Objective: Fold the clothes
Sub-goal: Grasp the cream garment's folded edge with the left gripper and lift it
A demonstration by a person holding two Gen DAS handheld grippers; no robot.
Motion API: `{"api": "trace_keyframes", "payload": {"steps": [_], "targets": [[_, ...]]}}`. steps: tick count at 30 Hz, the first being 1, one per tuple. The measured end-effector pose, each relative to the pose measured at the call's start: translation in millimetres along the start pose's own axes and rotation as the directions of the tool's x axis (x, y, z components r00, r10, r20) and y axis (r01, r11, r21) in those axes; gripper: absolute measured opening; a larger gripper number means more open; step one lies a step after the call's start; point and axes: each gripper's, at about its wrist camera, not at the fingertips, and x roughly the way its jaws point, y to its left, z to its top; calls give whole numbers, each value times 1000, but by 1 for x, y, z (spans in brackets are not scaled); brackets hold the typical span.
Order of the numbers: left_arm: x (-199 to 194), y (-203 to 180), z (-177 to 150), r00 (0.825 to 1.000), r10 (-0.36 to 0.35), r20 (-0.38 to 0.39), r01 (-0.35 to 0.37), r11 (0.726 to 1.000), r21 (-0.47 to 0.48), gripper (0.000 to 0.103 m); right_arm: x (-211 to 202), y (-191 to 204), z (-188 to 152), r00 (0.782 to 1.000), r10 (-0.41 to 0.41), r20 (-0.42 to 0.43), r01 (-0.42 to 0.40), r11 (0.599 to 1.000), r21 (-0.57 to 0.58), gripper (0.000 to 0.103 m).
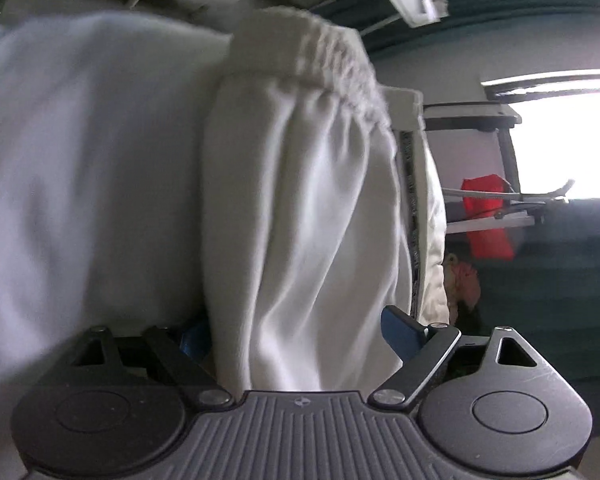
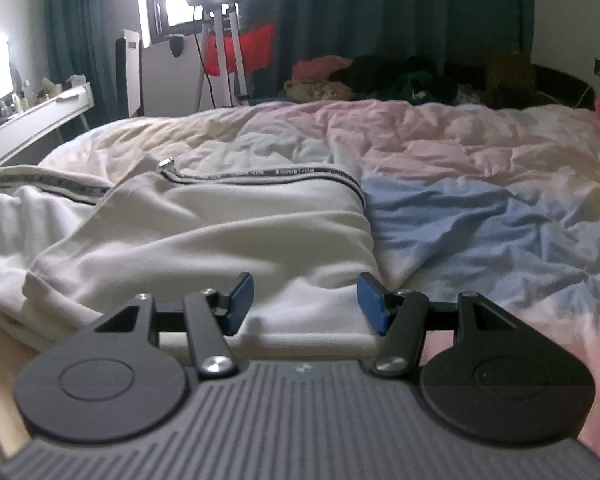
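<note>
A white zip-up jacket lies on the bed, its dark zipper running across the top. My right gripper is open, just above the jacket's near right edge, holding nothing. In the left wrist view a white sleeve with an elastic cuff fills the middle and runs between the jaws of my left gripper. The jaws stand wide and the cloth hides the left pad, so I cannot tell whether they press it. The view is tilted sideways.
The bed has a pink, blue and cream quilt. A pile of dark and pink clothes lies at its far side. A white stand with a red cloth, teal curtains and a white desk stand at the left.
</note>
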Motion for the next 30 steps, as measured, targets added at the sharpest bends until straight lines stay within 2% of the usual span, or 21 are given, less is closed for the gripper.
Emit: {"api": "trace_keyframes", "payload": {"steps": [1, 7, 15, 17, 19, 23, 24, 25, 27, 29, 30], "targets": [[-2, -2, 1, 1000, -11, 7, 11, 1000, 12, 80, -2, 0, 1, 1000, 6, 13, -6, 1000, -1, 60], [-12, -13, 10, 996, -77, 49, 73, 994, 87, 80, -9, 7, 6, 998, 39, 58, -38, 999, -20, 60], [-5, -7, 22, 991, -24, 129, 12, 996, 93, 77, -2, 9, 4, 998, 57, 29, -57, 998, -12, 60], [-4, -6, 26, 989, -10, 149, -4, 996, 93, 70, 1, 12, 2, 998, 62, 15, -62, 998, -20, 60], [-2, -5, 29, 986, 4, 169, -20, 995, 93, 48, 3, 16, 0, 998, 59, 10, -59, 997, -40, 60], [2, -2, 35, 977, 33, 209, -53, 994, 91, 42, -2, 29, 0, 996, 72, 48, -66, 992, -108, 60], [3, -1, 36, 975, 40, 219, -61, 994, 90, 35, -4, 33, 1, 995, 81, 64, -72, 989, -128, 60], [2, -4, 39, 972, 51, 230, -82, 988, 129, 25, -7, 36, 1, 993, 91, 76, -79, 986, -148, 60], [0, -16, 39, 963, 77, 259, -142, 960, 242, 13, -7, 42, 0, 991, 112, 70, -98, 980, -176, 60], [-5, -30, 27, 948, 86, 308, -194, 920, 341, 10, -3, 46, -2, 990, 132, 40, -122, 973, -194, 60], [-7, -41, 19, 939, 82, 335, -218, 894, 391, 9, 4, 46, -3, 990, 139, -2, -137, 972, -189, 60]]}}
